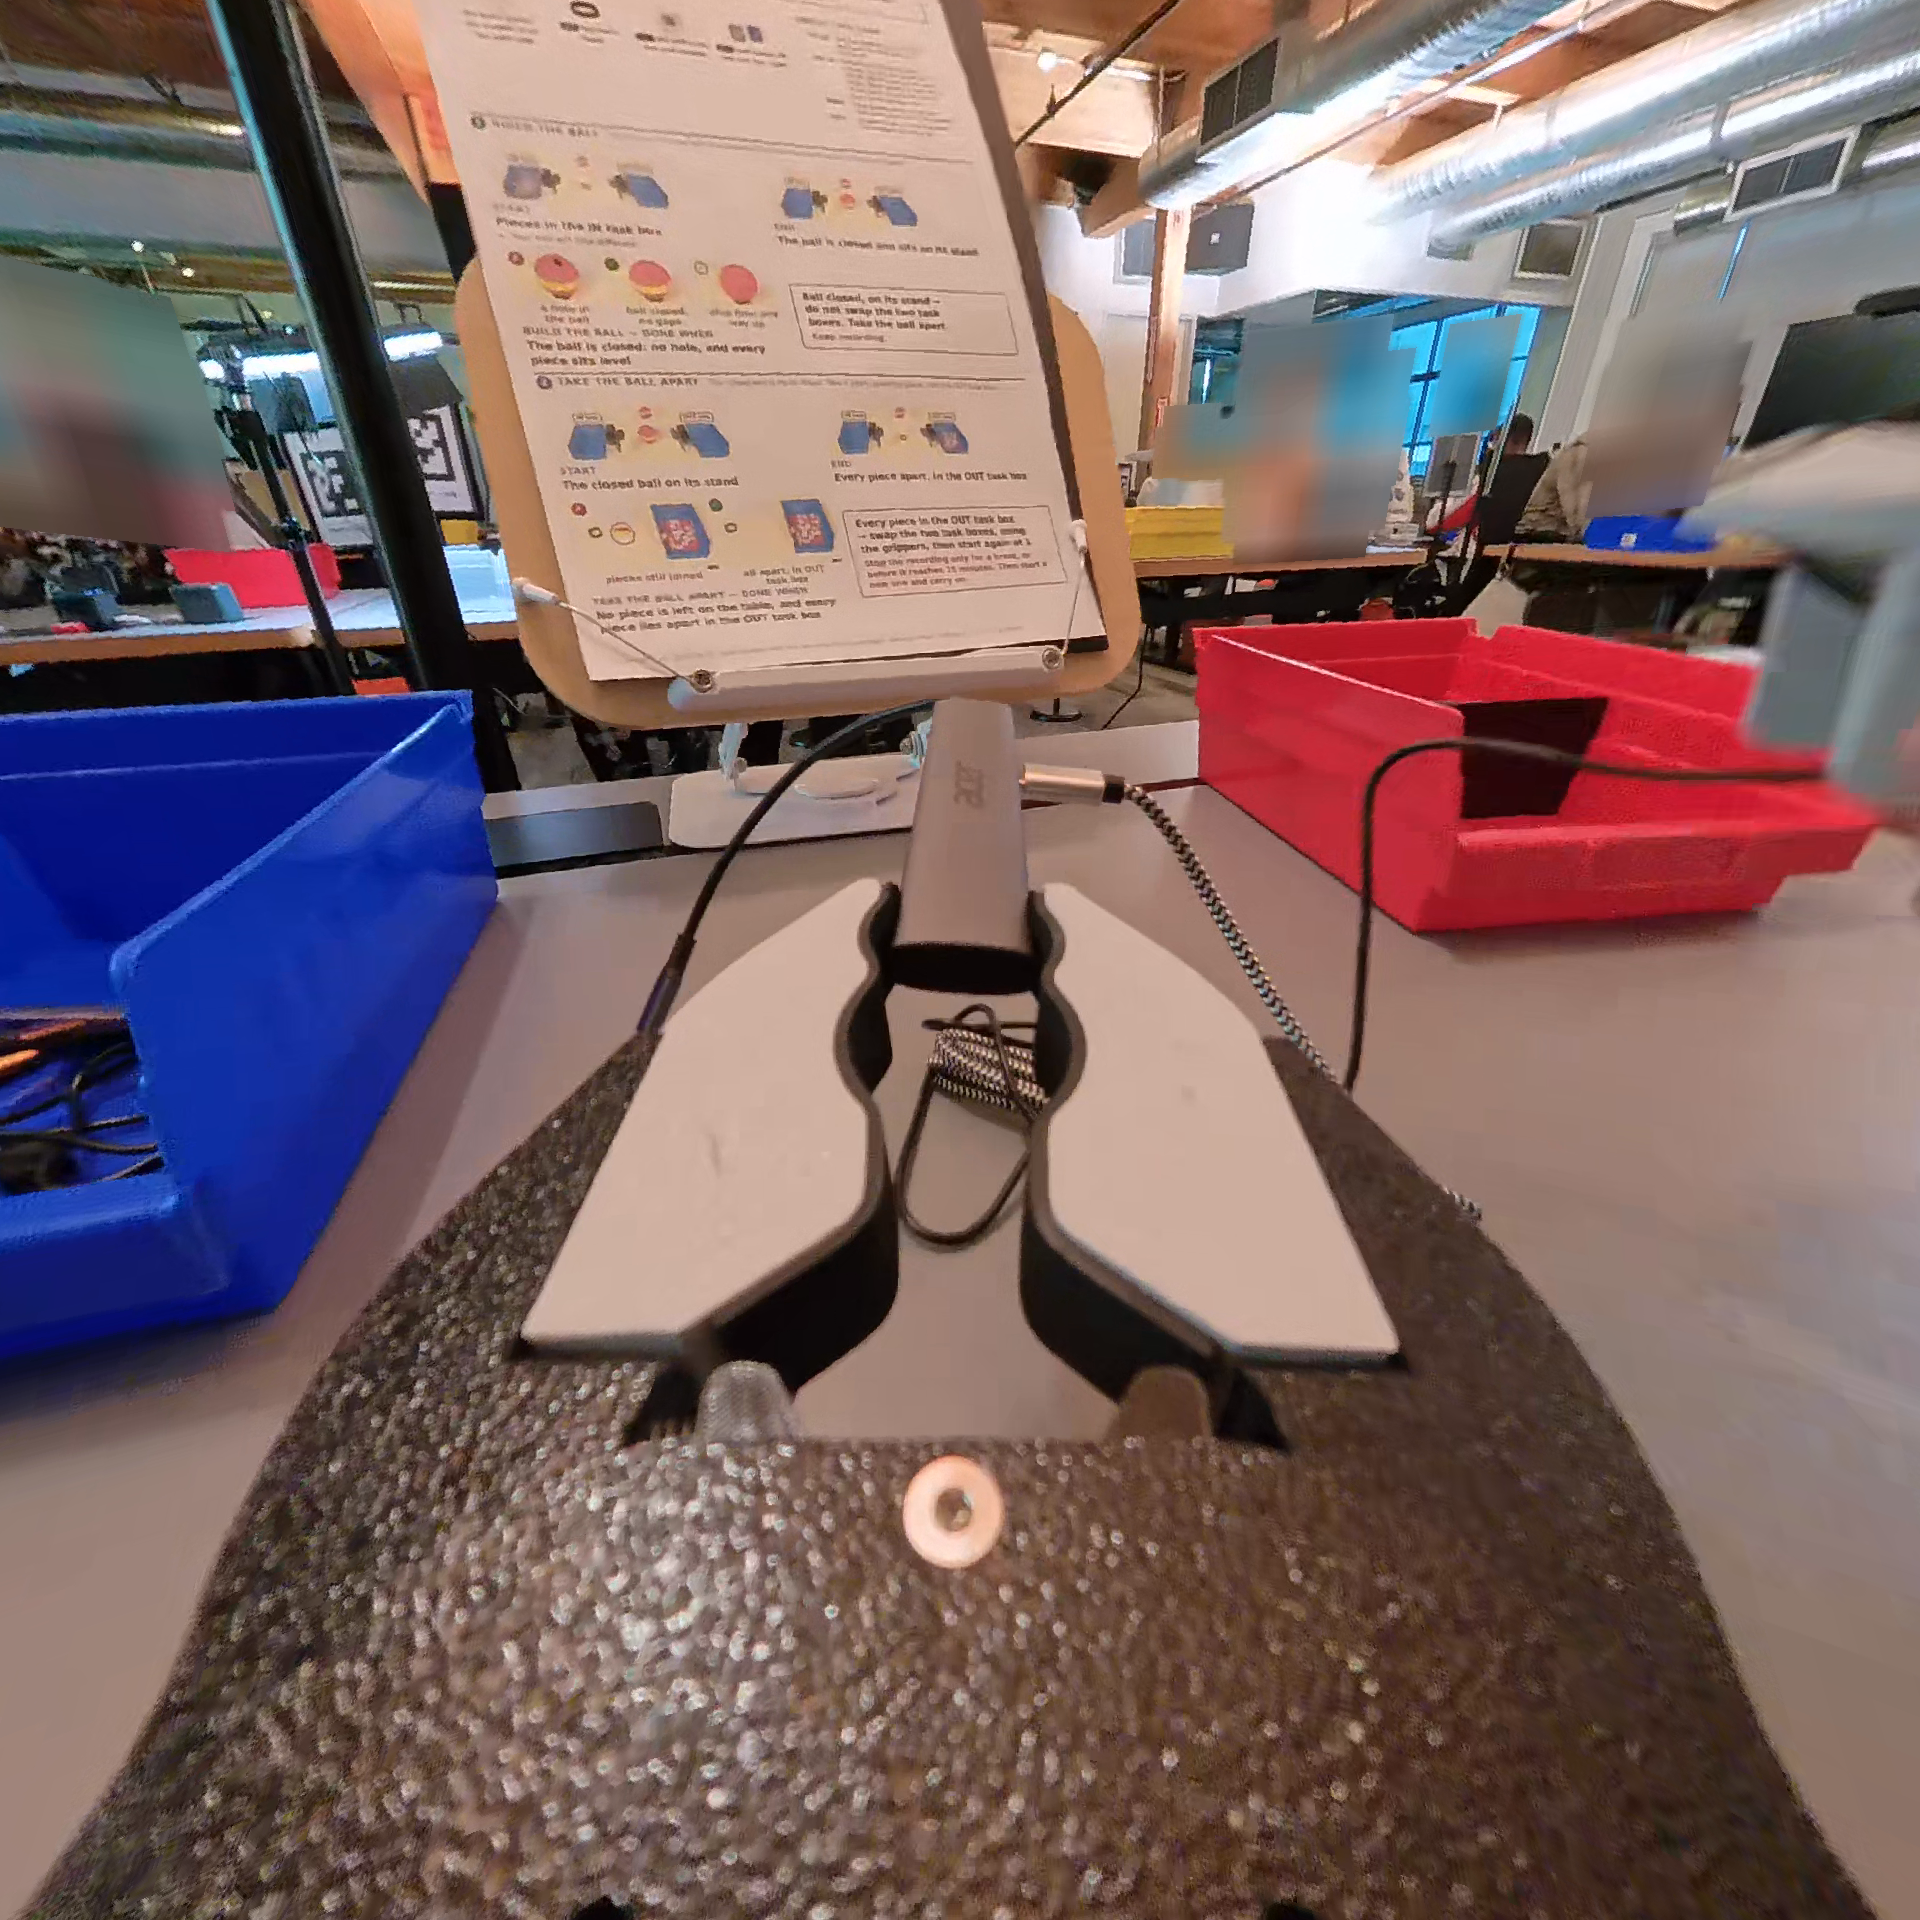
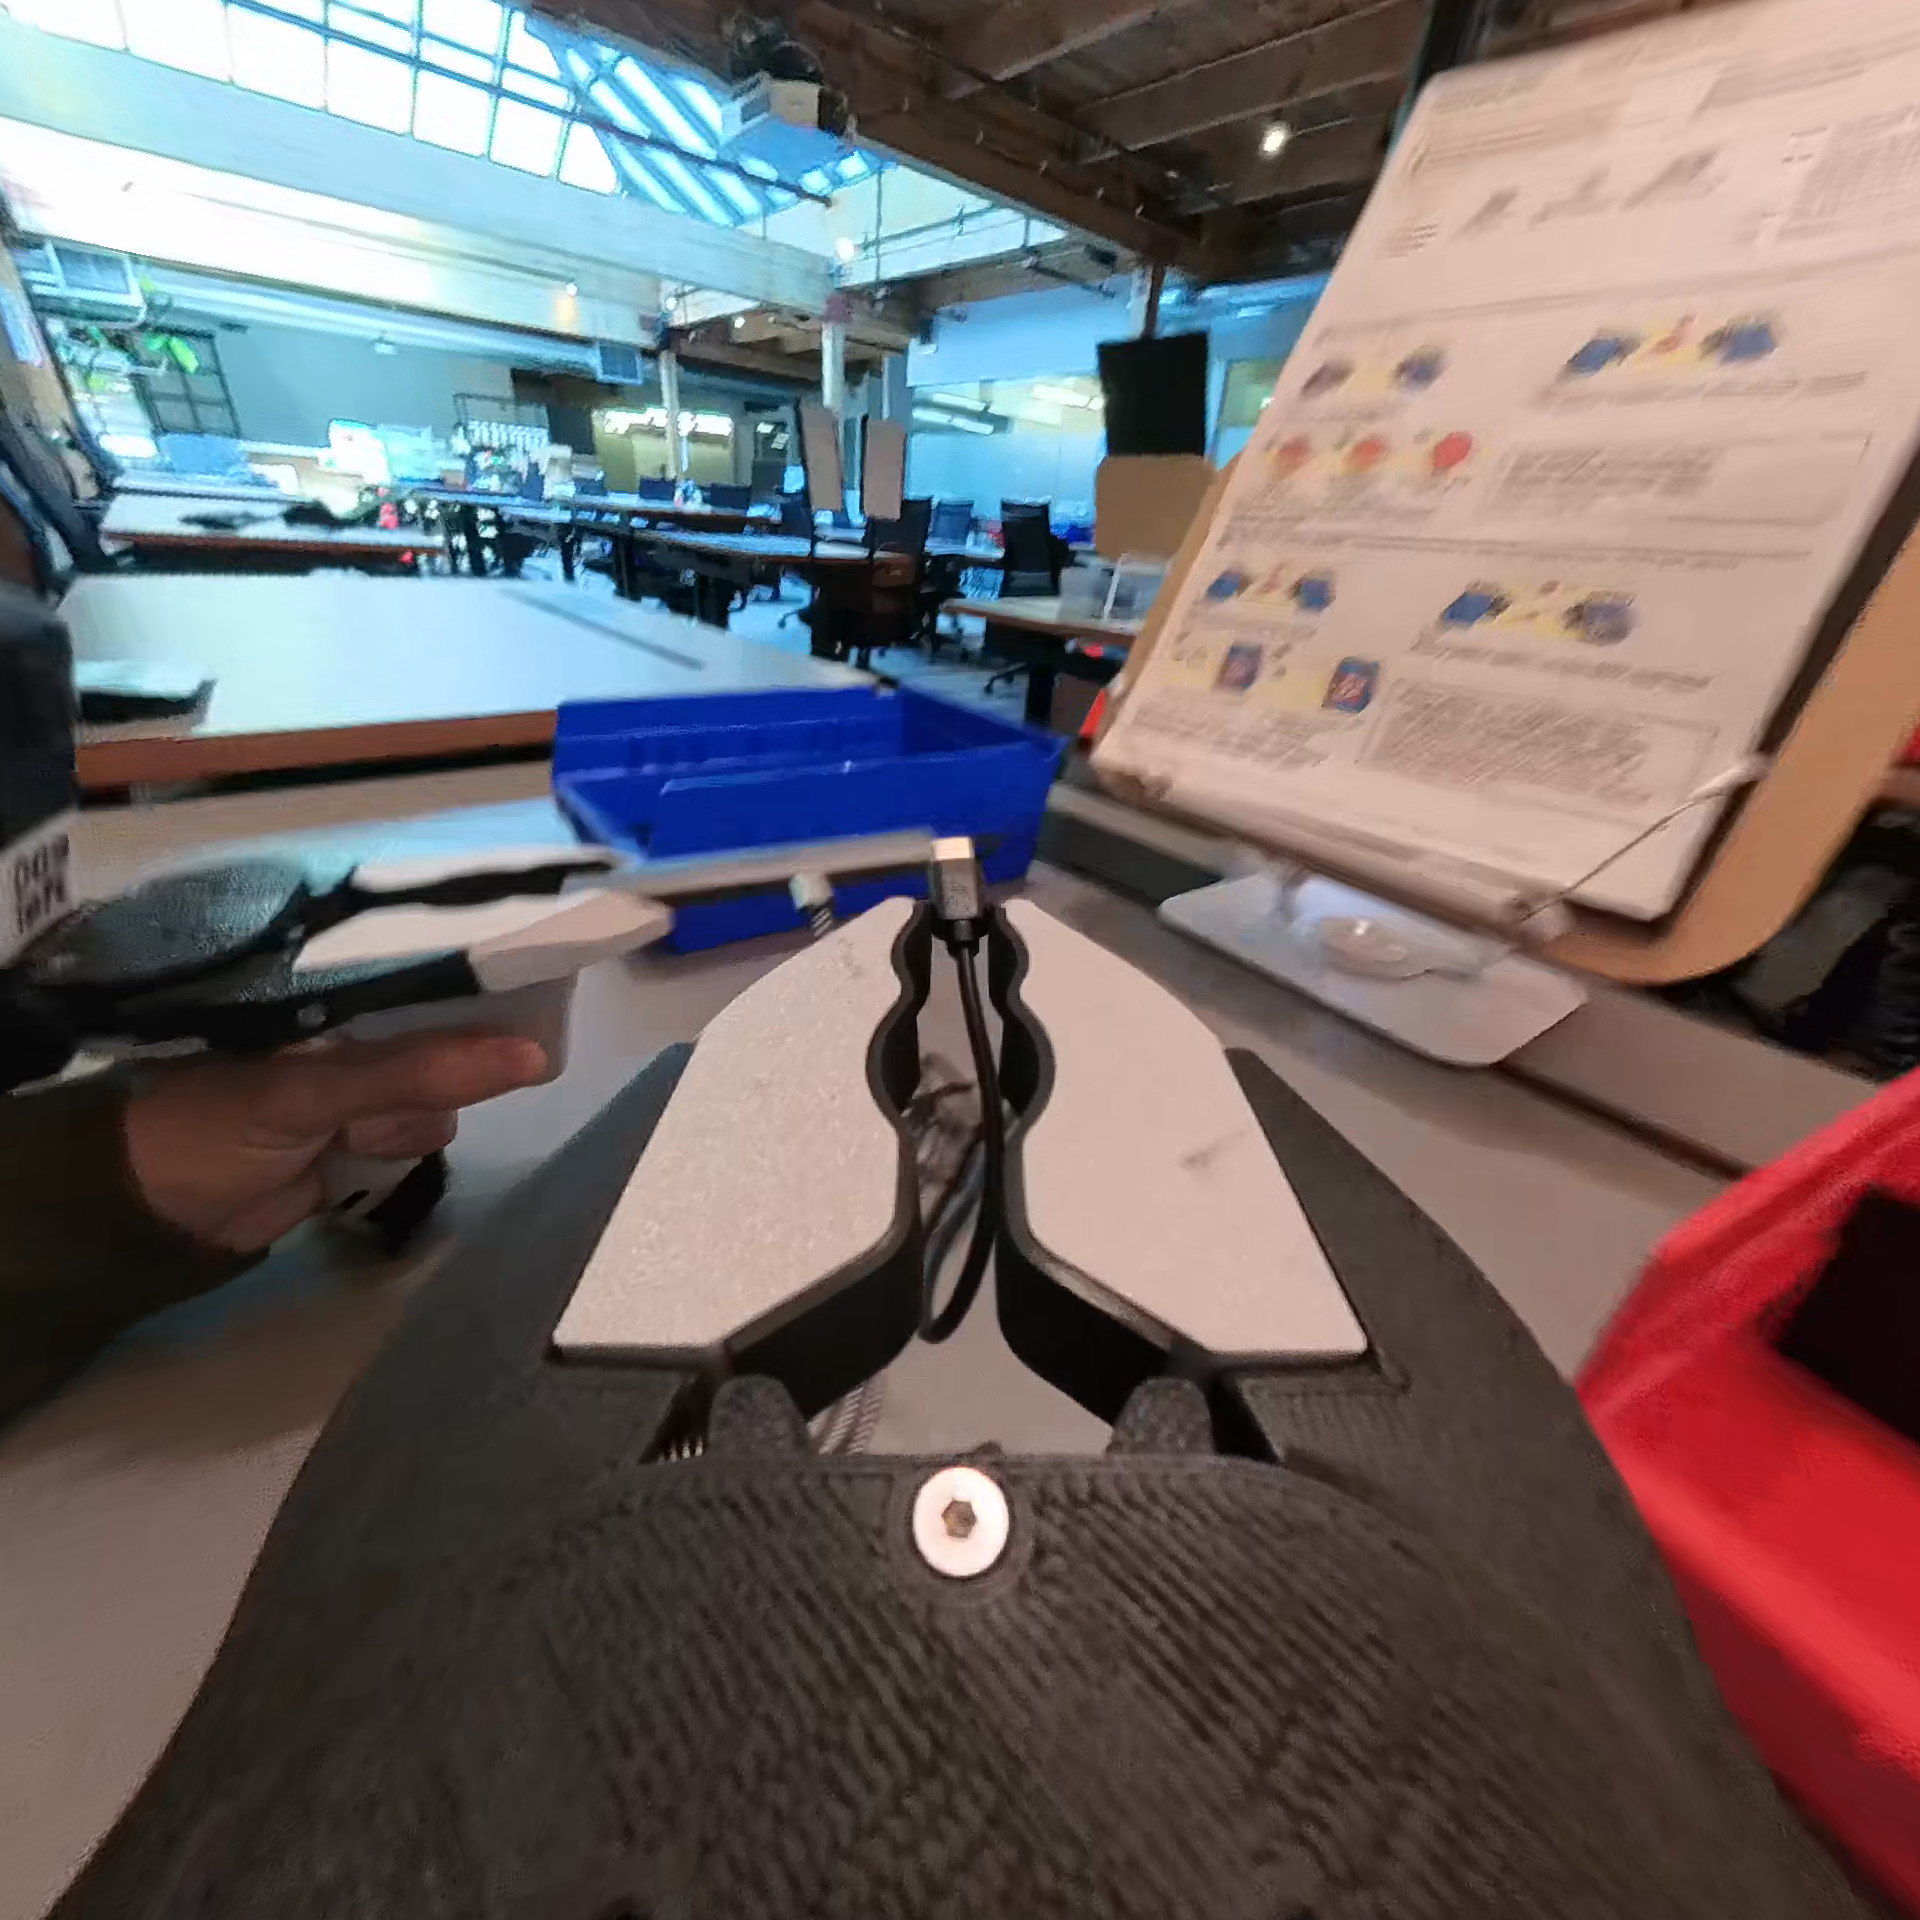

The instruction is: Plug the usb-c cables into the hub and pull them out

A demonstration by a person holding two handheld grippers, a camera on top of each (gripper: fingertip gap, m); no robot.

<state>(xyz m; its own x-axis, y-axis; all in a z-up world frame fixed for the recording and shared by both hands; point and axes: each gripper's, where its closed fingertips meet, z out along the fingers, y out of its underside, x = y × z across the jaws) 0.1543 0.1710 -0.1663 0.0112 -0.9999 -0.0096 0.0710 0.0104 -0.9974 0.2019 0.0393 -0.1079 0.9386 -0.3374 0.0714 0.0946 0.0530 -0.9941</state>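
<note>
Left wrist view shows the left tongs (image 1: 961, 925) clamped on the near end of the silver hub (image 1: 958, 831), which sticks out forward from between the two tips, raised above the grey bench (image 1: 1621, 1091). A braided cable (image 1: 1205, 894) is plugged into the hub's right side with its metal plug, and its cord drops back to the bench, where a coiled bundle of it lies beneath the tongs. A thin black cable (image 1: 717, 883) leaves the hub's left side and runs down past the left finger. Another black cable (image 1: 1371, 894) arcs up from the bench toward the blurred right tongs (image 1: 1829, 665) at the frame's right edge. A blue bin (image 1: 291, 966) sits on the left, a red bin (image 1: 1351, 748) on the right, and an instruction sheet on a stand (image 1: 790, 343) rises behind the hub.

Right wrist view shows the right tongs (image 2: 958, 935) pinched together on the black cable (image 2: 977, 1049) just behind its silver plug (image 2: 954, 868). The plug tip sits right at the hub (image 2: 769, 868); whether it is seated in a port I cannot tell. The left tongs (image 2: 613, 894) grip the hub from the left, with a hand (image 2: 312, 1132) below on the handle. The blue bin (image 2: 800, 769) lies behind the hub.
</note>
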